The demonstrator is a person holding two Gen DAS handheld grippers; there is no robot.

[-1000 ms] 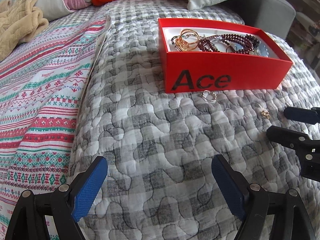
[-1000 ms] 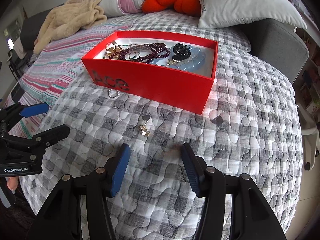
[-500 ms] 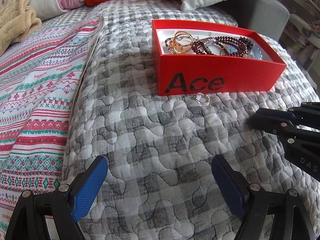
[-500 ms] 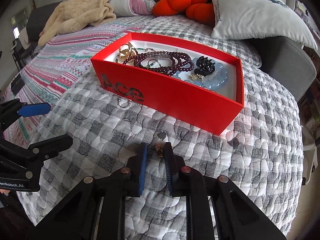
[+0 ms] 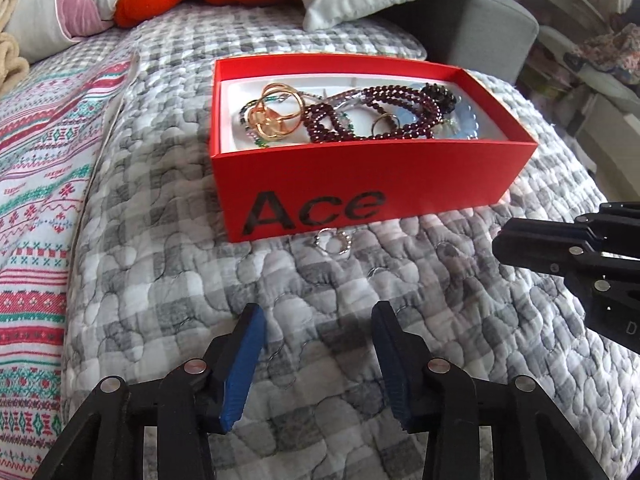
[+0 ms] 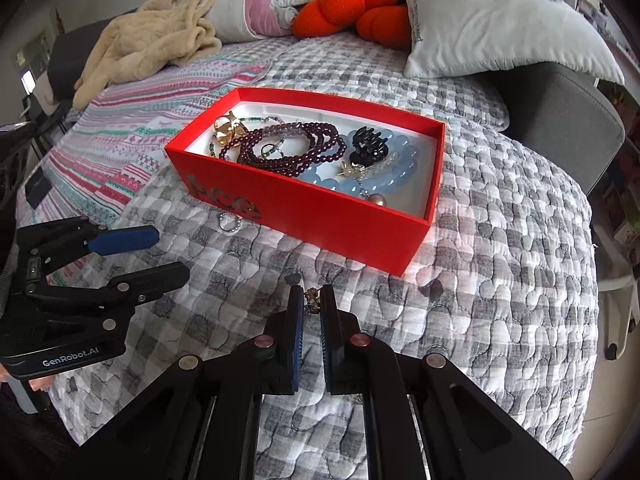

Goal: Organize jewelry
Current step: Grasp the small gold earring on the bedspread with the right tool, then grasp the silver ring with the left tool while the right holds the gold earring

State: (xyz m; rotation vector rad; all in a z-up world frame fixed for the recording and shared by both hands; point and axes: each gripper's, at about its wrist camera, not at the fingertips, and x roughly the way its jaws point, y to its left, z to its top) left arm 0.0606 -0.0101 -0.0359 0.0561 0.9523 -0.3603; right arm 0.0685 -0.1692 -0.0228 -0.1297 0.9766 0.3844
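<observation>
A red box (image 5: 360, 184) marked "Ace" (image 6: 320, 216) sits on the grey checked quilt and holds gold rings (image 5: 276, 114), a dark red bead necklace (image 5: 380, 110), a black hair clip (image 6: 370, 146) and pale blue beads (image 6: 384, 178). A small silver ring piece (image 5: 334, 240) (image 6: 230, 222) lies on the quilt just in front of the box. My right gripper (image 6: 311, 300) is shut on a small gold earring (image 6: 311, 300), held just above the quilt near the box's front corner. My left gripper (image 5: 318, 344) is open and empty, short of the silver piece.
A striped patterned blanket (image 5: 36, 184) covers the bed's left side. Pillows (image 6: 492, 24), an orange plush (image 6: 360, 8) and a beige garment (image 6: 152, 44) lie at the head. A grey chair (image 6: 560, 116) stands beyond the right edge of the bed.
My right gripper closed on the gold earring and has lifted it slightly toward the box. My left gripper moved forward toward the silver piece and its jaws narrowed.
</observation>
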